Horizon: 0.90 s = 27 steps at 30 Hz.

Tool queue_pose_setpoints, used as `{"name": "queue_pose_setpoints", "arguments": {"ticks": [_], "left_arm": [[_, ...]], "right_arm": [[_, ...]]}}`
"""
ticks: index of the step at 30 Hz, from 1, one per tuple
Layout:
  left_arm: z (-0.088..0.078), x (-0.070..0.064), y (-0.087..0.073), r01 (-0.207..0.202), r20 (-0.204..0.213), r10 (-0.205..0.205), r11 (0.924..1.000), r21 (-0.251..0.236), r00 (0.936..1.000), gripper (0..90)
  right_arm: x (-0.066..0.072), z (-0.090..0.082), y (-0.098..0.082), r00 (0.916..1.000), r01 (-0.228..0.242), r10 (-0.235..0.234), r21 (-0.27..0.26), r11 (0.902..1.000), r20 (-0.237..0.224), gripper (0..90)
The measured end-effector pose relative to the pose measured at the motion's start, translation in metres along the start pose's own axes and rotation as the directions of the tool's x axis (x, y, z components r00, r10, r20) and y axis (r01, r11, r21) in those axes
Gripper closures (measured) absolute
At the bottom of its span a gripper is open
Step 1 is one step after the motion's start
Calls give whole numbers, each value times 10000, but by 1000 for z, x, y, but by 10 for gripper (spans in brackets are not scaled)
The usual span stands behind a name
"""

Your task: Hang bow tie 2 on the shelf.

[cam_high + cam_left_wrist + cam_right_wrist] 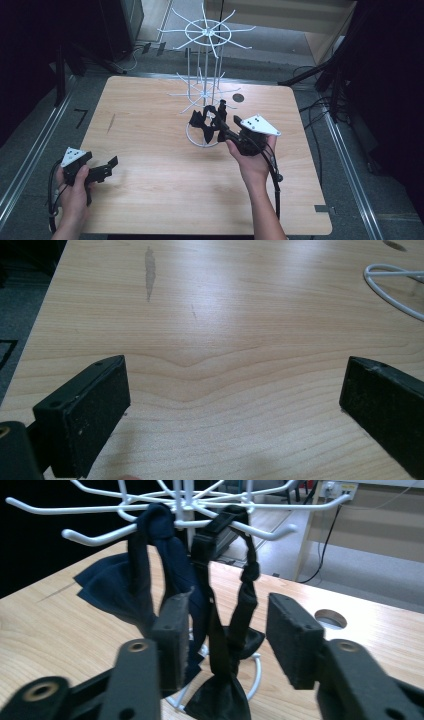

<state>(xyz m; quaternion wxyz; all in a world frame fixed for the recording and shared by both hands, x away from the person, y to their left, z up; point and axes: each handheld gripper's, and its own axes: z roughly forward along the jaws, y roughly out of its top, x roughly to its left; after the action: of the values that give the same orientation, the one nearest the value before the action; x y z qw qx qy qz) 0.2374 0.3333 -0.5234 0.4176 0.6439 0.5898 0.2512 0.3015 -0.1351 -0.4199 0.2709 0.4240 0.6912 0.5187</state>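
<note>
No brand, label or readable writing showed on anything, and no container stood on the tabletop (150, 200).

Near the tabletop's front left corner, the person's left hand (74, 192) held the left gripper (107, 167) low over the wood. In the left gripper view its jaws stood wide apart, released, with bare wood between them and a curve of the white wire base (392, 287) at the upper right.

Toward the middle of the far edge stood a white wire rack (205, 75), its hooks spreading from a central pole and its ring base resting on the wood. Two dark fabric pieces hung from its lower hooks: a navy cloth (150, 575) at the left, and beside it a black bow tie (227, 645) hanging by its strap.

The right hand (252, 160) held the right gripper (217, 120) up to the rack. In the right gripper view its jaws stood parted, the black strap hanging between them; the left jaw lay against the navy cloth, but nothing was clenched. A round hole (238, 98) pierced the tabletop just right of the rack.
</note>
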Motion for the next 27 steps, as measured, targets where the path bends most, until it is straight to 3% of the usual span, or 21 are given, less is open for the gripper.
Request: {"name": "queue_pose_setpoints", "arguments": {"ticks": [12,19,27], "left_arm": [[0,0,0,-19,1,19,10000,14,10000,2],[0,0,0,-24,-6,24,10000,10,10000,2],[0,-1,0,-40,5,40,10000,11,10000,2]], "right_arm": [[-17,-12,-10,9991,-435,435,86,9990,2,246],[-24,-21,-17,9991,-432,431,74,9990,57,156],[-35,-29,-28,9970,-722,717,157,9973,285,127]]}}
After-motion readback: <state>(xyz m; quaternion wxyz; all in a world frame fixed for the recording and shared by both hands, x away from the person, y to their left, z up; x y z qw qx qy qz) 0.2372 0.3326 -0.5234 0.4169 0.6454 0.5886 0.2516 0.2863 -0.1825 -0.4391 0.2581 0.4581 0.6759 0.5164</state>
